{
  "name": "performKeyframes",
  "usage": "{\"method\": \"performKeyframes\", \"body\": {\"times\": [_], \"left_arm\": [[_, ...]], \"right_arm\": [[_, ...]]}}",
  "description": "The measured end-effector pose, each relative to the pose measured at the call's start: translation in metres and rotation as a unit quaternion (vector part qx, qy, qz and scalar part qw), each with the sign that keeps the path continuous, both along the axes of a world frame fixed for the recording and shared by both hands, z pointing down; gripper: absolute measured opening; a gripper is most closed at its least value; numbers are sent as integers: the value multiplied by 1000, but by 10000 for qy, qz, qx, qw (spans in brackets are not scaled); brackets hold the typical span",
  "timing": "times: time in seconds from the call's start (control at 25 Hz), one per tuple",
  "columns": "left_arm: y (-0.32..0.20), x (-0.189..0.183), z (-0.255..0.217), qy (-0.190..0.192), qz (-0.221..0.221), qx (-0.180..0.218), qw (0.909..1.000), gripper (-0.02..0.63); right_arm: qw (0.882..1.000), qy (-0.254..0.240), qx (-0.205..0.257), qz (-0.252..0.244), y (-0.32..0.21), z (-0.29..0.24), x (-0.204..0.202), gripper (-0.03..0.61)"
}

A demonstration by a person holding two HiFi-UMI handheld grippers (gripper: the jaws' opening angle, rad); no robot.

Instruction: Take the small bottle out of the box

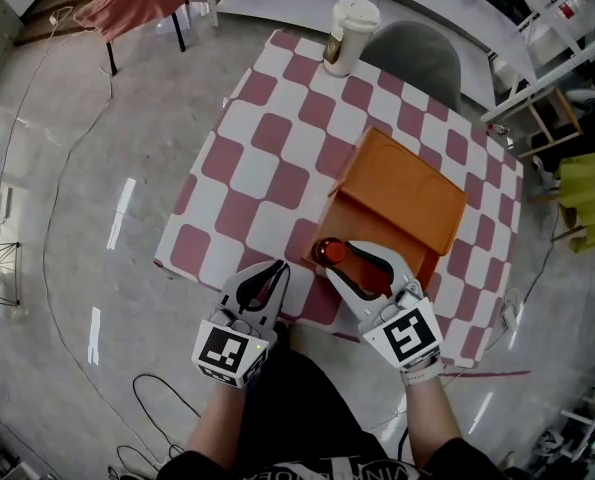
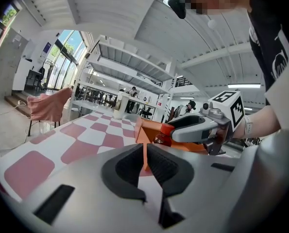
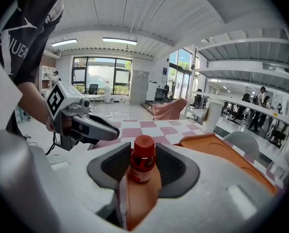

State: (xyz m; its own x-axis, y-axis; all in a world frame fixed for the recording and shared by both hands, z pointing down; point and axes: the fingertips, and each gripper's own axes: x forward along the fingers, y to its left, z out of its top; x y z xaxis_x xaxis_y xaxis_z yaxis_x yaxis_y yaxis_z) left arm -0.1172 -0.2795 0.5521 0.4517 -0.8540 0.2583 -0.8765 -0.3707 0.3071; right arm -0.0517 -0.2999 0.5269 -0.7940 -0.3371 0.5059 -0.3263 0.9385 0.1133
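The right tool (image 1: pixel 342 260) is reaching over the near edge of the orange box (image 1: pixel 402 193), its jaws spread wide on either side of the bottle (image 3: pixel 142 160). The red-capped bottle is standing upright between the pads. They are flanking it closely without seeming to squeeze it, so the bottle looks to be standing on its own rather than being carried. Orange is showing directly beneath it in the right gripper view, which suggests it is still resting on the box and not yet out on the checked desk (image 1: pixel 277 158).

To the left of the right tool, the left tool (image 2: pixel 145 165) is hovering at the desk's near edge with its jaws drawn together on nothing. It is probably waiting as a spare hand, or ready to steady the box.

Much is going unseen. The right tool's own body is covering the bottle's base, so its exact footing cannot be told. Its label is too blurred to read, and from the head view little more than the cap is showing.
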Motion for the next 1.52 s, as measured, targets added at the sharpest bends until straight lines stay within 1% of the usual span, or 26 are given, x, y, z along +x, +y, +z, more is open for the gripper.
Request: {"method": "performKeyframes", "body": {"times": [0.12,0.36,0.48,0.6,0.72,0.96,1.32,1.52], "left_arm": [[-3,-2,0,38,3,-4,10000,25],[-10,0,3,94,14,-26,10000,25],[-13,1,3,46,36,-39,10000,25],[-16,2,0,42,40,-72,10000,25],[-16,2,1,53,21,-87,9999,25],[-15,4,3,54,-11,-125,9999,25],[-10,-3,1,24,-80,-145,9999,25],[-8,-3,3,-16,-65,-132,9999,25]], "right_arm": [[10000,-9,-43,-10,-2,4,-3,144],[9997,-203,-96,-39,-7,4,-7,144],[9997,-172,-89,-170,-7,4,-10,144],[9994,-130,-186,-242,-7,5,-11,144],[9992,-68,-278,-269,-6,8,-12,144],[9992,-90,-256,-282,-8,8,-15,144],[9997,-122,-199,-118,-8,5,-11,143],[9989,-388,-266,93,-13,-7,-5,141]]}}
